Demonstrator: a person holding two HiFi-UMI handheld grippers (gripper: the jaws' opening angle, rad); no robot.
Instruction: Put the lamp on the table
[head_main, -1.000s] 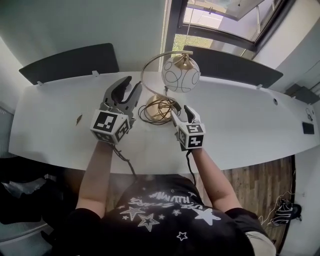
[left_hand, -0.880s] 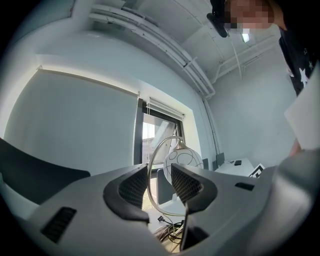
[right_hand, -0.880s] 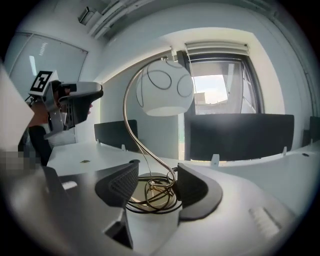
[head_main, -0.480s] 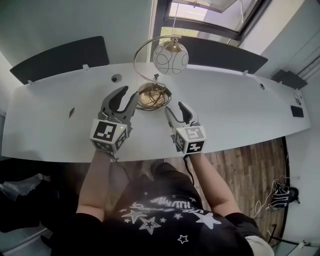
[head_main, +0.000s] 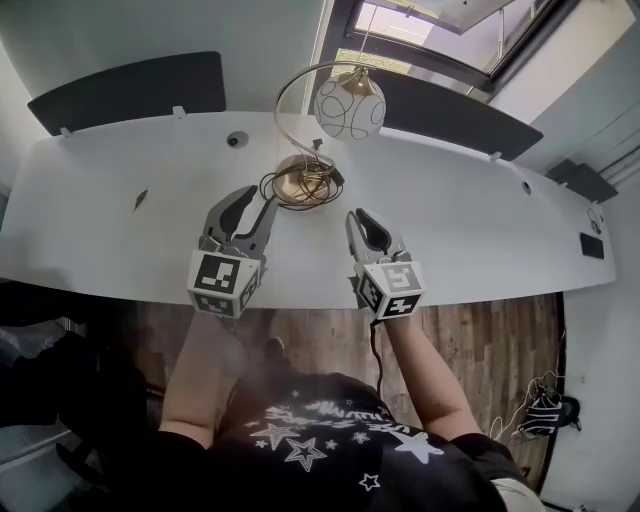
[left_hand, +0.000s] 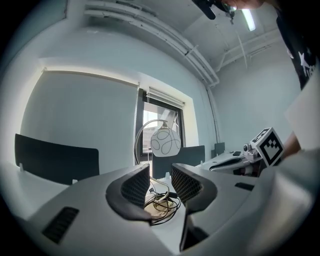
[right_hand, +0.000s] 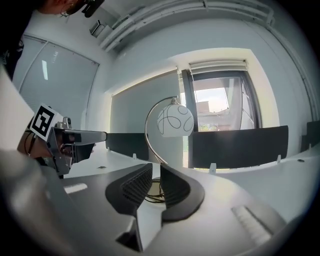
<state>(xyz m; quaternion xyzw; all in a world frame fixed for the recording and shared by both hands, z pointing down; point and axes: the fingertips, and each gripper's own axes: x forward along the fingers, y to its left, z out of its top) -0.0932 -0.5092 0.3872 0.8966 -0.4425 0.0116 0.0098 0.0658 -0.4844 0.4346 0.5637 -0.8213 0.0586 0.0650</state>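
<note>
The lamp stands upright on the white table (head_main: 480, 220). It has a white globe shade (head_main: 349, 104), a gold arched stem and a gold base (head_main: 300, 178) with its cable coiled on it. Short of the base, my left gripper (head_main: 252, 203) is open and empty, and the base shows through its gap (left_hand: 160, 182). To its right, my right gripper (head_main: 364, 220) holds nothing; its jaws are closing to a narrow gap (right_hand: 156, 182). Neither gripper touches the lamp. The shade (left_hand: 165, 141) (right_hand: 175, 120) hangs ahead of both.
Dark divider panels (head_main: 130, 90) (head_main: 450, 112) line the table's far edge, with a window behind. A round grommet (head_main: 236, 140) and a small dark mark (head_main: 140, 198) lie left of the lamp. A black item (head_main: 590, 245) lies at the table's right end.
Both grippers have drawn back from the lamp's base toward the table's near edge. The right jaws have narrowed from wide open. The lamp has stayed in place.
</note>
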